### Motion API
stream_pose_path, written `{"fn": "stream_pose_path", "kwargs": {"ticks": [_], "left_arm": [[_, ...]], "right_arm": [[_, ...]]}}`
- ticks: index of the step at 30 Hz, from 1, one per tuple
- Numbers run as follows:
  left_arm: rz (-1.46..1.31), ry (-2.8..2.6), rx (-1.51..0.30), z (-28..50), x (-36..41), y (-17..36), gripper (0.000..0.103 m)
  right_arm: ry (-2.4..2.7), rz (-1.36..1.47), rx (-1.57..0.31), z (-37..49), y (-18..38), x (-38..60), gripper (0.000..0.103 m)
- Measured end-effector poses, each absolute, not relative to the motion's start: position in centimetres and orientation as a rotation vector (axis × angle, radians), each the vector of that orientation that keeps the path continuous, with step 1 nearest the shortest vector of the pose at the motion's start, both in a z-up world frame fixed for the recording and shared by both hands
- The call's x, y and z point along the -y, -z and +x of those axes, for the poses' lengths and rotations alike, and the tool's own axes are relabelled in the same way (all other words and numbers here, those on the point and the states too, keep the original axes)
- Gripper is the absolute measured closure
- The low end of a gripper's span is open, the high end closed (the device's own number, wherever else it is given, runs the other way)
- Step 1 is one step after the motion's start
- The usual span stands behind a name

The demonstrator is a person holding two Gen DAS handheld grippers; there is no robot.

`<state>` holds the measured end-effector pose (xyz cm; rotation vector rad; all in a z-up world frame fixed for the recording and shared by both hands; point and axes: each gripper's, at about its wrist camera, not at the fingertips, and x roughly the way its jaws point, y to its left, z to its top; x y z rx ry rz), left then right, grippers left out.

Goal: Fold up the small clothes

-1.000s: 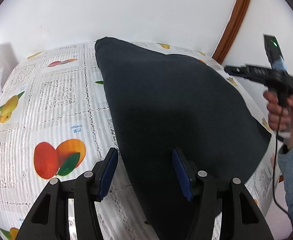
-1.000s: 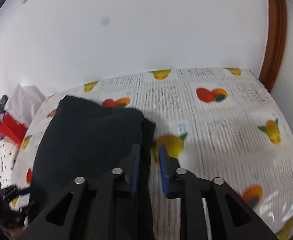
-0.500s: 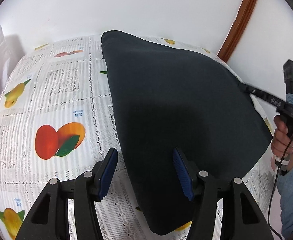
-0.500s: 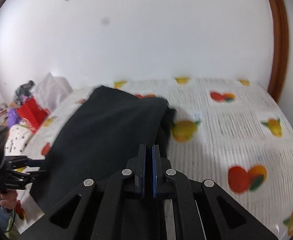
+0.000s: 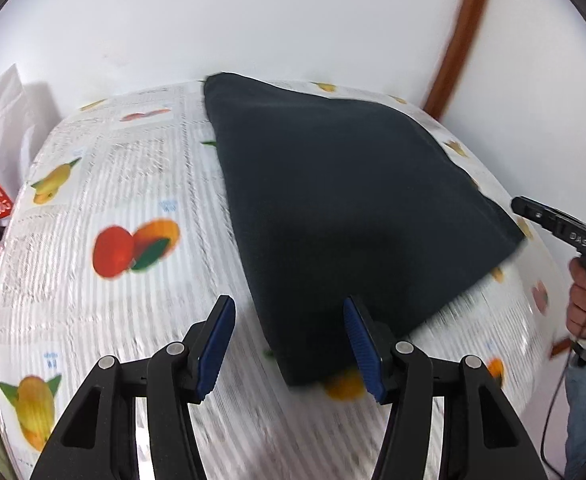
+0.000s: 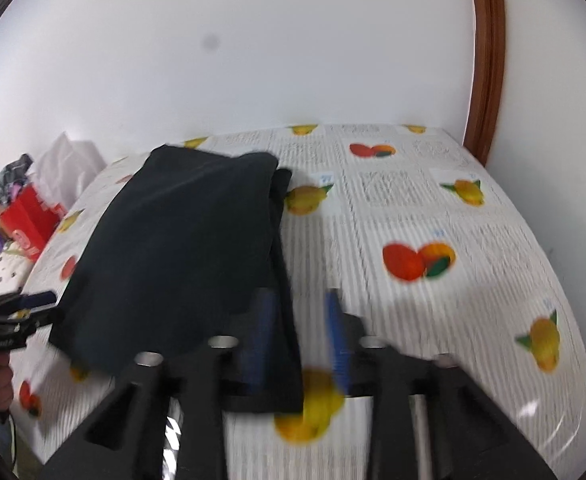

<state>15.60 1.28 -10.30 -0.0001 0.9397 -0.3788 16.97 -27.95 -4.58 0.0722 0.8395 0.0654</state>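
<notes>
A dark navy folded garment [image 5: 345, 208] lies flat on a fruit-print tablecloth [image 5: 125, 208]; it also shows in the right wrist view [image 6: 189, 248]. My left gripper [image 5: 289, 344] is open and empty, just in front of the garment's near corner. My right gripper [image 6: 299, 340] is open, its blue pads either side of the garment's near right edge, not holding it. The right gripper shows in the left wrist view [image 5: 553, 224] off the garment's right corner. The left gripper shows in the right wrist view [image 6: 17, 312] at the garment's left.
A white wall stands behind the table, with a brown wooden frame [image 6: 487, 80] at the right. A red box [image 6: 29, 216], a white bag [image 5: 1, 128] and other clutter sit beyond the table's left edge. The cloth-covered tabletop [image 6: 433, 220] extends right of the garment.
My right gripper was shut half a second ago and has opened, pulling back from the garment. The left gripper has drawn back a little, still open. The garment lies still.
</notes>
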Motion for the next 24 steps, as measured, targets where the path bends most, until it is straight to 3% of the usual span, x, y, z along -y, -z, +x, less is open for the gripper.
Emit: {"fn": "stream_pose_path", "kwargs": {"ticks": [6,14,19,24], "left_arm": [[0.097,0.409,-0.951,12.2,-0.4,12.0,0.049],[0.104,0.329,-0.968,14.5,1.1,13.4,0.049],[0.055,0.297,-0.948,16.3,0.1,13.3,0.049],[0.016,0.257,-0.958,18.3,-0.5,13.3,0.049]], "right_arm": [[-0.12,0.056,-0.91,13.0,7.4,28.5,0.06],[-0.086,0.01,-0.953,15.8,10.7,25.3,0.062],[-0.099,0.039,-0.939,17.9,10.8,24.6,0.08],[-0.09,0.095,-0.933,20.4,10.9,24.4,0.08]]}}
